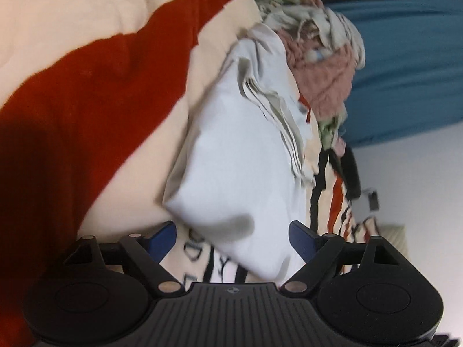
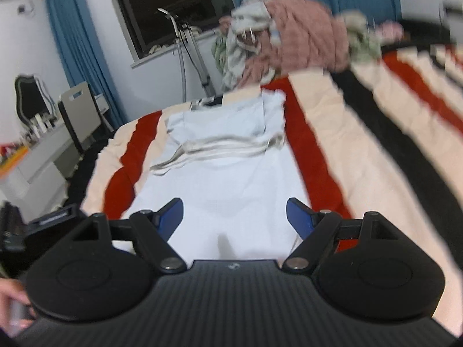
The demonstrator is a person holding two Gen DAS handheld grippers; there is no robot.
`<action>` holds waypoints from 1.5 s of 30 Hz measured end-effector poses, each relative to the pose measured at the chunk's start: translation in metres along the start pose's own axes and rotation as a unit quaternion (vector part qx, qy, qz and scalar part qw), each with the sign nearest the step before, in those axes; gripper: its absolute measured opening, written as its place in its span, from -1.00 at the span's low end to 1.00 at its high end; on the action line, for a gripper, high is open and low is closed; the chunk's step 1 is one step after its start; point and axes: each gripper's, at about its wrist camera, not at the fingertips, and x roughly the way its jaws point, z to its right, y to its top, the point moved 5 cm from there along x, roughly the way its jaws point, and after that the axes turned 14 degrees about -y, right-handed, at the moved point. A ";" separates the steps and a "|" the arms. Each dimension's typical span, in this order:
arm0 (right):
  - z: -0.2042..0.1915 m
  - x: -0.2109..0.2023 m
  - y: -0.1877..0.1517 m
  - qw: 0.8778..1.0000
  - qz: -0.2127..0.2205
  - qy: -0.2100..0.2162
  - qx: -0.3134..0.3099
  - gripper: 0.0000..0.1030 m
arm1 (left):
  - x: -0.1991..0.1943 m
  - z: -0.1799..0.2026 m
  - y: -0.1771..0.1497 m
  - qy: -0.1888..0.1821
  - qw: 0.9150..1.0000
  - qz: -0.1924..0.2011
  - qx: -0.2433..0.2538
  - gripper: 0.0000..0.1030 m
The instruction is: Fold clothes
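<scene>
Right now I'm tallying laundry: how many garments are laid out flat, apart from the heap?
1. The white garment lies flat on the striped blanket, ahead of the open right tongs. The clothes heap beyond may hide others.

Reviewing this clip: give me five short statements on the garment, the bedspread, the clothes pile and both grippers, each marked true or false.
1. The white garment lies on a striped bedspread. True.
2. The right gripper is clamped on the garment. False: its jaws stand open, with the garment lying between and beyond them.
3. A pile of unfolded clothes, with a pink fluffy piece in it, sits beyond the garment. True.
4. The curtains are red. False: they are blue.
5. The left gripper is shut. False: its jaws stand open over the white garment's corner.
</scene>
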 end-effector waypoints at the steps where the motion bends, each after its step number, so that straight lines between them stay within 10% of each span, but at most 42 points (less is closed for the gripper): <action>1: 0.003 0.005 -0.004 0.999 -0.021 0.015 0.025 0.55 | 0.002 -0.001 0.002 0.004 1.000 0.008 0.001 0.48; 9: 0.016 0.051 -0.048 0.952 -0.175 0.115 0.223 0.58 | 0.002 -0.008 0.011 0.028 0.999 0.040 0.011 -0.73; 12: 0.020 0.070 -0.065 0.922 -0.217 0.139 0.290 0.43 | -0.001 -0.004 0.012 0.015 0.999 0.051 0.010 -0.86; 19: 0.058 0.077 -0.057 0.914 -0.168 0.082 0.359 -0.24 | -0.011 0.009 0.016 -0.049 0.996 0.069 0.003 -0.88; 29: 0.068 0.064 -0.041 0.931 -0.104 0.063 0.345 -0.79 | -0.017 0.030 0.015 -0.074 0.992 0.087 0.048 -0.90; 45: 0.057 -0.093 -0.055 0.966 0.030 0.103 0.235 -0.83 | -0.138 0.086 -0.062 -0.132 0.974 0.143 0.118 -0.92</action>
